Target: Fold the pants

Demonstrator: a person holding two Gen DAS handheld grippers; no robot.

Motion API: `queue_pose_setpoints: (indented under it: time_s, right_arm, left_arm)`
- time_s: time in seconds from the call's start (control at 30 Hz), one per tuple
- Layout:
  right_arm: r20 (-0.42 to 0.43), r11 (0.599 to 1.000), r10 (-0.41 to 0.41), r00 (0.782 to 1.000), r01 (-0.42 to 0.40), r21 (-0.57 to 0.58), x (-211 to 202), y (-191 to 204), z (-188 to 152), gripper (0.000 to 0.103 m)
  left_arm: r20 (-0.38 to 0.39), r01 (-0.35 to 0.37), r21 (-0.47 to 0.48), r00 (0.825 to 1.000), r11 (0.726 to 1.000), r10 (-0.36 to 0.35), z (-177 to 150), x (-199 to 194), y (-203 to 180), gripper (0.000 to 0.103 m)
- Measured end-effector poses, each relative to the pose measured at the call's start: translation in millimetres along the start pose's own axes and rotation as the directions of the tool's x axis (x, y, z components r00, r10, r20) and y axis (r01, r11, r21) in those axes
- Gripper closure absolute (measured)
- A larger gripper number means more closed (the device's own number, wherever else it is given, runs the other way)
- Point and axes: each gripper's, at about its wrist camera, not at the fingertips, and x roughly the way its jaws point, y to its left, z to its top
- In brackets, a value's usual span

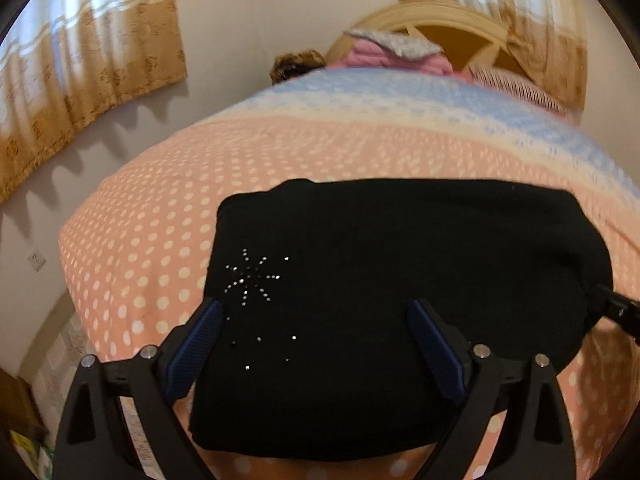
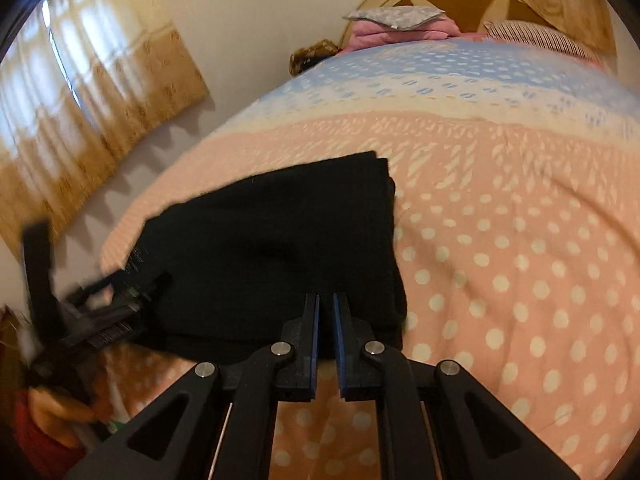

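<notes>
The black pants (image 1: 400, 300) lie folded into a compact rectangle on the pink dotted bedspread (image 1: 160, 208). A rhinestone star pattern (image 1: 250, 278) shows on their left part. My left gripper (image 1: 316, 312) is open, its blue-padded fingers spread over the near left part of the pants, holding nothing. In the right wrist view the pants (image 2: 272, 256) lie ahead and left. My right gripper (image 2: 326, 300) is nearly shut, a narrow gap between its pads, at the near right edge of the pants; no cloth shows between the pads. The left gripper (image 2: 120, 304) appears blurred at the left.
The bedspread (image 2: 500, 240) turns blue and white toward the headboard (image 1: 448, 20). Folded pink cloth and a grey pillow (image 1: 392, 46) sit at the head of the bed. Curtains (image 1: 80, 80) hang on the left wall. The bed's left edge drops off near the wall.
</notes>
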Motion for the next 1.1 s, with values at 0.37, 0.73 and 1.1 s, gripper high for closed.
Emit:
queue_pose_setpoints:
  time_s: [0.37, 0.73, 1.1]
  right_arm:
    - [0.022, 0.998, 0.010, 1.000, -0.012, 0.067, -24.7, 11.2, -10.0, 0.095]
    - [-0.035, 0.988, 0.015, 0.999, -0.009, 0.152, -41.4, 27.5, -40.4, 0.094]
    - [0.085, 0.990, -0.014, 0.996, 0.002, 0.140, -94.6, 36.4, -45.1, 0.037]
  left_arm:
    - [-0.044, -0.012, -0.004, 0.999, 1.000, 0.012, -3.6, -19.7, 6.8, 0.004]
    - [-0.008, -0.036, 0.068, 0.999, 0.997, 0.037, -18.4, -63.8, -10.7, 0.004]
    - [0.034, -0.009, 0.098, 0.999, 0.995, 0.005, -19.5, -87.6, -27.6, 0.004]
